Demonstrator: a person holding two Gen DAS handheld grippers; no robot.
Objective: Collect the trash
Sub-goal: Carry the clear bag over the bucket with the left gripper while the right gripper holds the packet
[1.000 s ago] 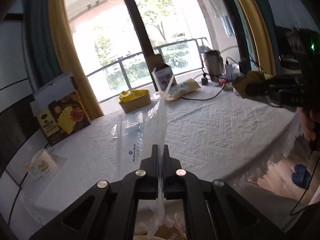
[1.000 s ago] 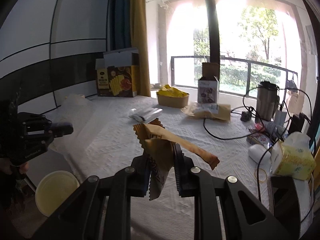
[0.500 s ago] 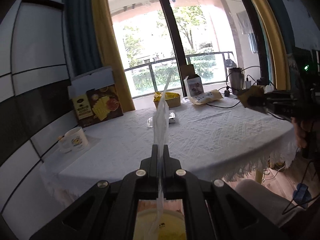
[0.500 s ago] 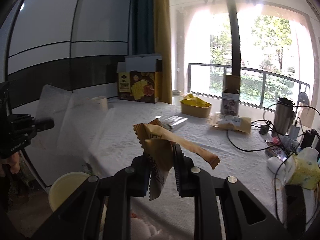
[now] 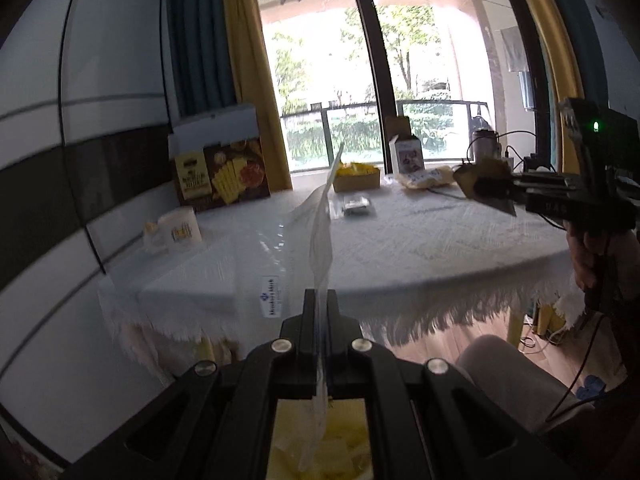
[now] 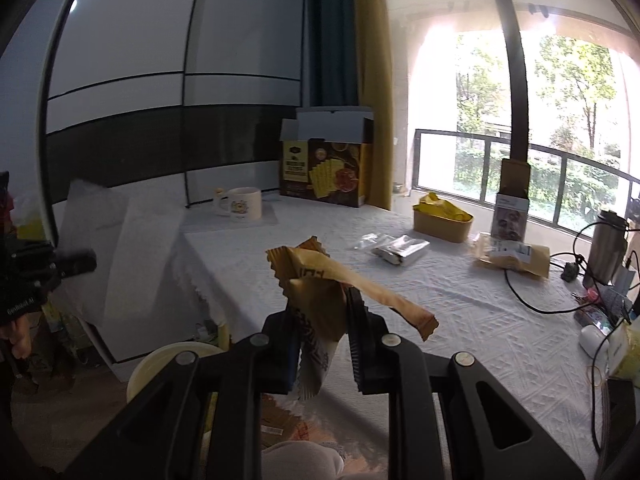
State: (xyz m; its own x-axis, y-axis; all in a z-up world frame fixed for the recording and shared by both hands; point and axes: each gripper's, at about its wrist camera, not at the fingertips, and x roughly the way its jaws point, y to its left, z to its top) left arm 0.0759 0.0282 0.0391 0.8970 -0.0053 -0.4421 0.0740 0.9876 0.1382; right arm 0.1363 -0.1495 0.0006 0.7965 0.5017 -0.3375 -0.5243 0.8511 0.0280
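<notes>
Two hand-held grippers are up: the left hand-held gripper (image 5: pixel 316 308) pinches one clear plastic bag (image 5: pixel 320 224) above a yellow bin (image 6: pixel 168 364); the right hand-held gripper (image 6: pixel 320 320) clamps one brown snack wrapper (image 6: pixel 320 280) over the surface (image 6: pixel 460 304).

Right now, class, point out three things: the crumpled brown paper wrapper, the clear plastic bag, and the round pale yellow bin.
Crumpled brown paper wrapper (image 6: pixel 320 280), right wrist view: its folded middle.
Clear plastic bag (image 5: pixel 320 240), left wrist view: its upright edge.
Round pale yellow bin (image 6: pixel 160 364), right wrist view: its rim.
</notes>
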